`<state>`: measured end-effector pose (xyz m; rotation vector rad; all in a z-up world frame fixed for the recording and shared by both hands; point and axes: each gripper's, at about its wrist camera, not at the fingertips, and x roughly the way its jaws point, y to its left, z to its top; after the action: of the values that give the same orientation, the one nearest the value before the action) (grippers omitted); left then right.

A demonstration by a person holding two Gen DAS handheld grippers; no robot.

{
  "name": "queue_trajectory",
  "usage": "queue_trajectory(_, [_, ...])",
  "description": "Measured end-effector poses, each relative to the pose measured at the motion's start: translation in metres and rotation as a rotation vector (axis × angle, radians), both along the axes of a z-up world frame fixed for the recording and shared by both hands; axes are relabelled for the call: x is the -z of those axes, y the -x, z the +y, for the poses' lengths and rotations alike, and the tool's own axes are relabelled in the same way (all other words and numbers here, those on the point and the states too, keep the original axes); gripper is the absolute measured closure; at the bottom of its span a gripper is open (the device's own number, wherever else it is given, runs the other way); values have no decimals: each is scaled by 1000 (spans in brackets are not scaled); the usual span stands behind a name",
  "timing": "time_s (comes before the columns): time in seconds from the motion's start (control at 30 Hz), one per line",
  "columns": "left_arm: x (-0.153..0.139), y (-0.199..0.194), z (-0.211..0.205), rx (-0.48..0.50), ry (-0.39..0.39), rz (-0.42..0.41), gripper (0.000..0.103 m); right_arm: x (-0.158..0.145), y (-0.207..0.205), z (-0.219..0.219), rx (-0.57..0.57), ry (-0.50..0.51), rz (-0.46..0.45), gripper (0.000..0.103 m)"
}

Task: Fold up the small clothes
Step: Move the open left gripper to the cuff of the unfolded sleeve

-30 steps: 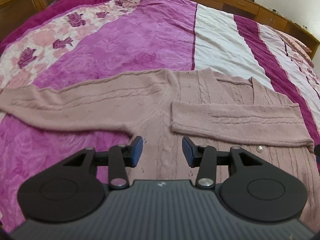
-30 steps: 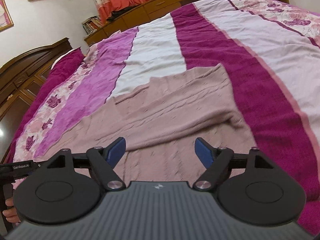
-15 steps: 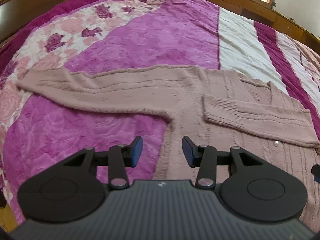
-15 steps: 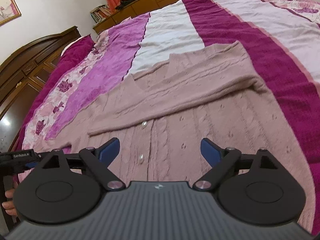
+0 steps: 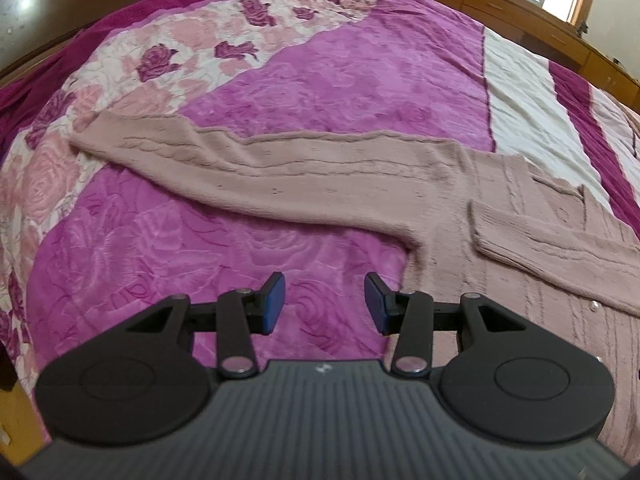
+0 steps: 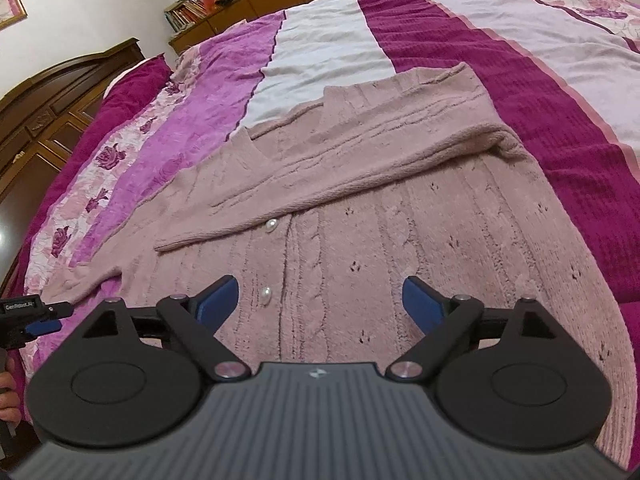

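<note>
Cardigan (image 6: 360, 240) lies flat on the bed (image 5: 320, 80), one sleeve (image 6: 320, 172) crossed over its chest, the other sleeve (image 5: 260, 172) outstretched for folding. Left hand-held gripper (image 5: 325, 302) hovers part-open and empty near it; right hand-held gripper (image 6: 320, 300) gapes wide, empty.

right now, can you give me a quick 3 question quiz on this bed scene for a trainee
1. True or false: the cardigan's right sleeve already lies folded across its front.
2. Which way does the left sleeve lie? A) stretched out flat on the bedspread B) tucked under the body C) hanging off the bed
3. Fill in: the left gripper holds ____ between its fingers.

Key:
1. True; it crosses the cardigan just above the pearl buttons.
2. A
3. Nothing; it hovers open over the bedspread beside the cardigan's edge, and the right gripper is open too, above the button front.
</note>
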<state>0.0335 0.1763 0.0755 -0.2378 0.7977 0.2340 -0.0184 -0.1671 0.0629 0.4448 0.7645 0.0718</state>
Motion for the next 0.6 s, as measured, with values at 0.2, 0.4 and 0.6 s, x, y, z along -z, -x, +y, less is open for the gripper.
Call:
queue_trajectory(0.2, [9, -5, 20, -76, 7, -20, 58, 7, 0, -3, 20, -6, 15, 9])
queue_trajectory(0.4, [16, -17, 47, -143, 61, -45, 58, 12, -1, -5, 32, 8, 34, 9])
queue_trajectory(0.6, [27, -42, 71, -217, 104, -58, 58, 16, -4, -3, 39, 27, 49, 9])
